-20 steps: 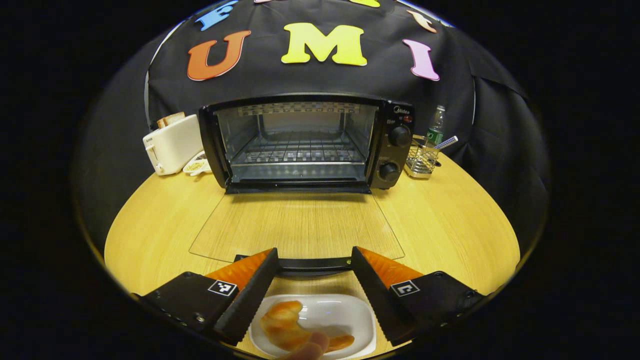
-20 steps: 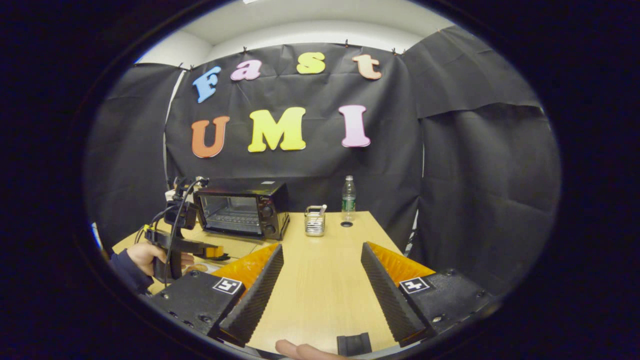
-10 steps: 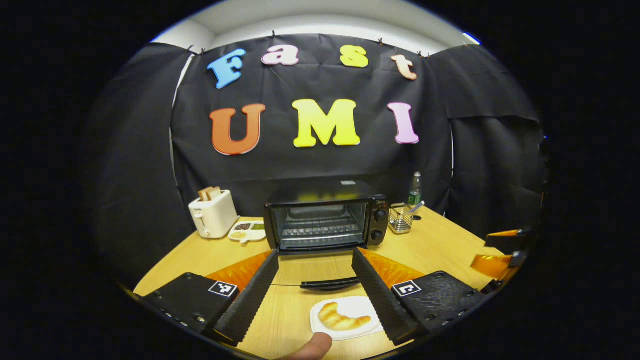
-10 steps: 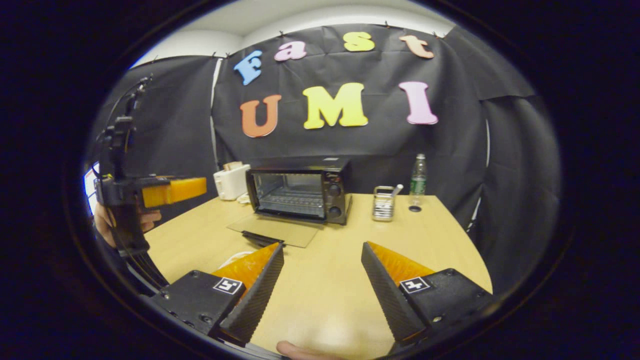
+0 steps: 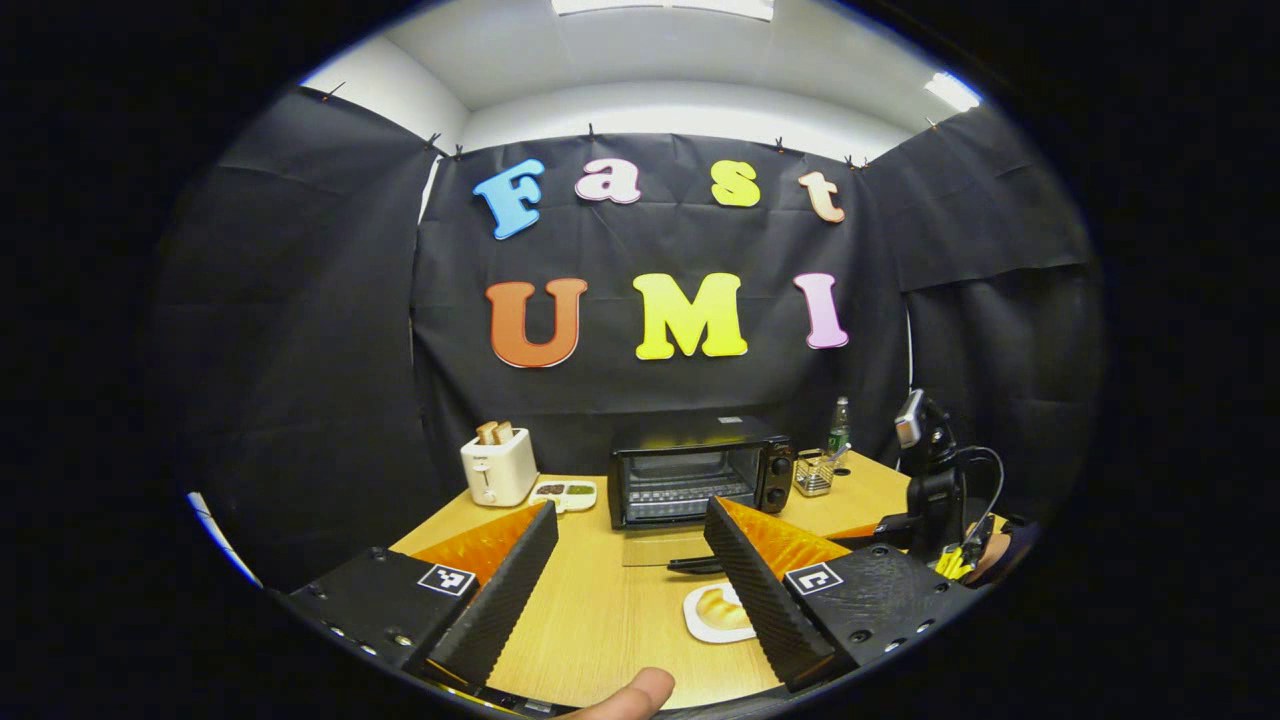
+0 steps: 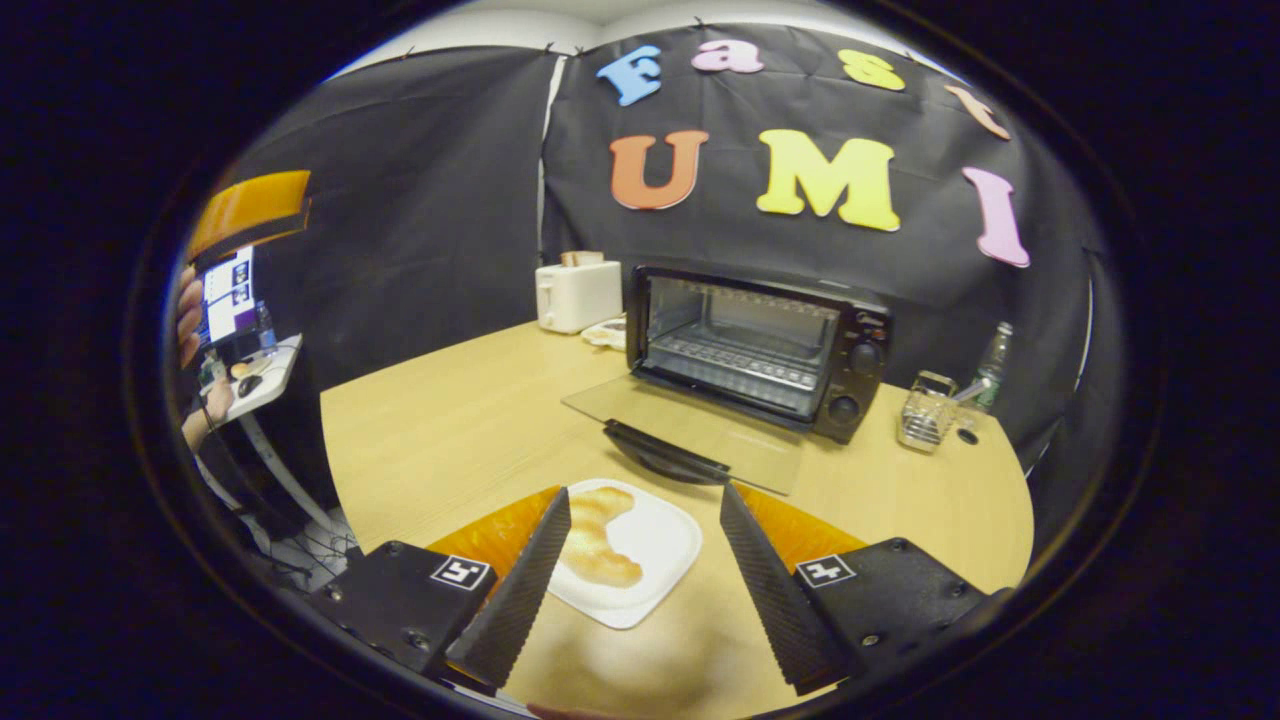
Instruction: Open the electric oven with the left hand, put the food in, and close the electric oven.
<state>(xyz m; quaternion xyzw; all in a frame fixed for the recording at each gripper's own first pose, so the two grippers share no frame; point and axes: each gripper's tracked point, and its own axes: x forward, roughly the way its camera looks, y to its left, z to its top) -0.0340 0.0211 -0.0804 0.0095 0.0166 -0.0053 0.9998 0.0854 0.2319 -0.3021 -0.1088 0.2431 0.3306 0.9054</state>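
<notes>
The black electric oven (image 6: 760,345) stands at the back of the wooden table with its glass door (image 6: 700,430) folded down flat and the handle (image 6: 665,458) toward me. A croissant (image 6: 598,535) lies on a white plate (image 6: 665,540) in front of the door. My right gripper (image 6: 645,495) hovers open just above the plate, apart from the croissant. My left gripper (image 5: 630,508) is open and empty, held high and far back from the oven (image 5: 690,478). Its own view shows the croissant (image 5: 722,605) beside its right finger and the right gripper (image 5: 930,500) farther right.
A white toaster (image 6: 578,293) with bread and a small divided dish (image 5: 565,492) stand left of the oven. A wire holder (image 6: 925,412) and a water bottle (image 6: 990,365) are at its right. A side desk with a screen (image 6: 235,330) lies beyond the table's left edge.
The left gripper has drawn back and risen away from the opened door. The right gripper has swung left and down over the plate with the croissant.
</notes>
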